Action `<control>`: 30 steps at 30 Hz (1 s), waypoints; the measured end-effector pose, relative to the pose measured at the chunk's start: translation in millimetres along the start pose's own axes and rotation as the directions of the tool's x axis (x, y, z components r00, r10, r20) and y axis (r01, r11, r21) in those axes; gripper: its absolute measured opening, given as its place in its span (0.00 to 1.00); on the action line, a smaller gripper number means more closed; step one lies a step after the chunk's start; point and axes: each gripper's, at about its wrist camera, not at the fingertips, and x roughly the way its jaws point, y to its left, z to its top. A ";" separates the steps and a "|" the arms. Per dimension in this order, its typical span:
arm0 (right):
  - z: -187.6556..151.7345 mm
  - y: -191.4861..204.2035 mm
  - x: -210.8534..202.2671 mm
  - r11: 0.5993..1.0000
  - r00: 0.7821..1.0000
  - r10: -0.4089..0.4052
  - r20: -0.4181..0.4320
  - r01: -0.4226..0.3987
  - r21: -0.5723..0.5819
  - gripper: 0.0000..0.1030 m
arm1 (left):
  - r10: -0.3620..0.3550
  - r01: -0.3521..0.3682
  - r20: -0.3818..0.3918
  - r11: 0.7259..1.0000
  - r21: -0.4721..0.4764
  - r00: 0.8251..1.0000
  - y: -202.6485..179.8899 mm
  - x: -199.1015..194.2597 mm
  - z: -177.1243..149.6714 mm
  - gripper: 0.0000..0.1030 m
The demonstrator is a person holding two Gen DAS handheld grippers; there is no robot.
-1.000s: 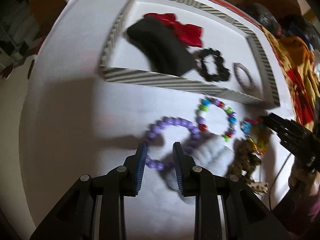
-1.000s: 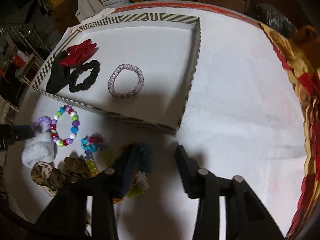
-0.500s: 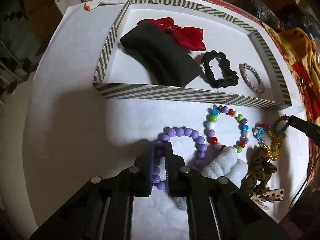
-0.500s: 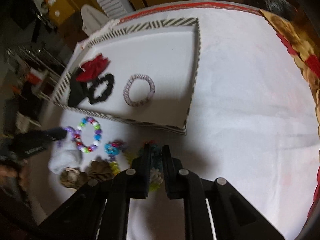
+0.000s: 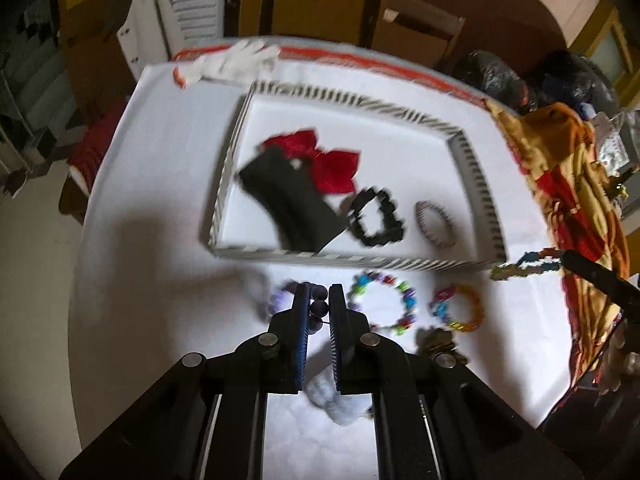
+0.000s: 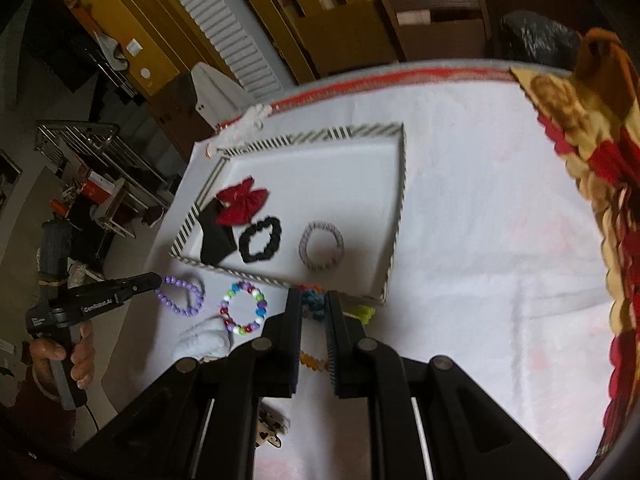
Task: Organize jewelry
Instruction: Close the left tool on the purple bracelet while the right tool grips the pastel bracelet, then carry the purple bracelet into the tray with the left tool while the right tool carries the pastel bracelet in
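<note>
Pinching one floppy bead string each, left gripper point(image 5: 319, 300) on the purple bracelet point(image 6: 182, 295), right gripper point(image 6: 313, 300) on a teal one point(image 6: 312, 305).

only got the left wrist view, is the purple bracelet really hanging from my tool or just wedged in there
observer: The right wrist view shows the purple bracelet hanging as a loop from the left tool tip.
operator: ok and whats the right tool got
observer: The right tool has just been closing its jaws; a teal band is pinched between them.
operator: anything hidden under it
observer: A leopard-print piece lies on the white cloth beneath the tool body.
</note>
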 end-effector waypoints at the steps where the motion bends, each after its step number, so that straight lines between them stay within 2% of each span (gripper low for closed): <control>1: 2.0 1.5 -3.1 1.000 1.000 0.001 0.007 -0.001 -0.002 0.11 | -0.005 0.005 0.008 1.000 0.005 1.000 -3.0 -2.6 3.0 0.00; 13: 23.9 15.8 -24.7 0.999 0.998 -0.014 0.057 0.017 -0.049 0.11 | -0.005 0.000 0.072 0.998 0.068 0.997 -47.4 -17.6 42.1 0.00; 30: 72.8 12.1 7.2 0.995 0.998 -0.056 0.041 0.060 -0.082 0.11 | 0.048 -0.055 0.062 0.991 0.121 0.997 -95.7 36.9 97.0 0.00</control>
